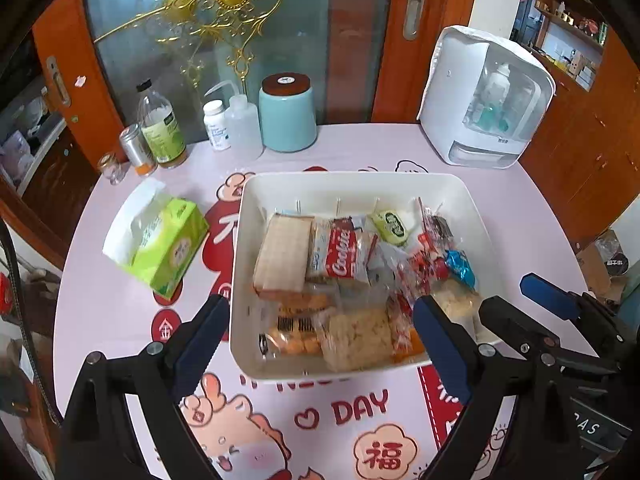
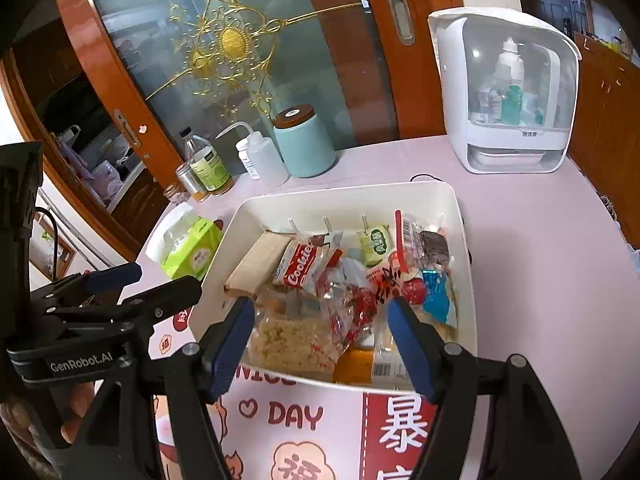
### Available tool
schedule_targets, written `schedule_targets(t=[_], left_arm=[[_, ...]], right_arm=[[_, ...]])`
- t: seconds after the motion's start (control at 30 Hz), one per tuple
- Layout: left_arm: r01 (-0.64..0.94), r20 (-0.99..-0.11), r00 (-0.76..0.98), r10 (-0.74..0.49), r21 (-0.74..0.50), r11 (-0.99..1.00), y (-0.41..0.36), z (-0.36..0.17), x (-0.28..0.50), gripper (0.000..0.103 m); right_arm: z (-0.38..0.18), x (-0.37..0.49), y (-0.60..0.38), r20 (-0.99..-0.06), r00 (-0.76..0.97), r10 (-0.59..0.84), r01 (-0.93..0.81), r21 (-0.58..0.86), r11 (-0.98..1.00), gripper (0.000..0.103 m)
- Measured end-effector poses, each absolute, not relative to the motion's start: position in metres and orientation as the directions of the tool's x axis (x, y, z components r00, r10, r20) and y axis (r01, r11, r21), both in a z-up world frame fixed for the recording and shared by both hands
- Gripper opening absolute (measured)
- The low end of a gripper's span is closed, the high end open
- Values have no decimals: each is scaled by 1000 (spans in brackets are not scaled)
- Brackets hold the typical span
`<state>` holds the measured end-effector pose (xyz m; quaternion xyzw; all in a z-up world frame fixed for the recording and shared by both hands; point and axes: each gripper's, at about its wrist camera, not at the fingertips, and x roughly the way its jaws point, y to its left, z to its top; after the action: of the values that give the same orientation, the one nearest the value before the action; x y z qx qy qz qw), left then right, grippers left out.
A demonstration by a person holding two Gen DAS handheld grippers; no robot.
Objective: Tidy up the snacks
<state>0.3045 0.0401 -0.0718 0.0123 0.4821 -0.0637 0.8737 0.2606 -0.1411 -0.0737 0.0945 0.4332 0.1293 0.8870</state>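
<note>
Your white bin (image 1: 352, 184) sits mid-frame, packed with snacks: a red Cookies pack (image 1: 344, 254), a tan wafer block (image 1: 282, 258), a green sachet (image 1: 390, 227). Your left gripper (image 1: 320, 332) and right gripper (image 2: 320, 326) both gape wide, gripping nothing.

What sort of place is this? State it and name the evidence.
Most likely a home dining area: a table with a cartoon-print tablecloth, wooden sliding doors with gilt-patterned glass, and a countertop sterilizer cabinet holding bottles.

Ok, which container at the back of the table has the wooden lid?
The light blue canister, standing right of the squeeze bottle. The other bottles there are clear or white with narrow caps.
</note>
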Motion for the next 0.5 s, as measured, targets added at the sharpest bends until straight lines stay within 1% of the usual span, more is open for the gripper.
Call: schedule_targets(t=[0.2, 0.3, 0.5], left_arm=[[104, -840, 533, -101, -53, 993, 45, -65, 278, 93], [87, -831, 549, -91, -52, 995, 46, -58, 261, 94], [82, -812, 577, -86, -47, 996, 45, -41, 223, 95]], right_arm=[[-70, 239, -140, -745, 590, 311, -160, 270, 950, 70], [-68, 225, -141, -744, 590, 312, -168, 264, 950, 70], [-62, 198, -147, -740, 589, 325, -177, 274, 945, 70]])
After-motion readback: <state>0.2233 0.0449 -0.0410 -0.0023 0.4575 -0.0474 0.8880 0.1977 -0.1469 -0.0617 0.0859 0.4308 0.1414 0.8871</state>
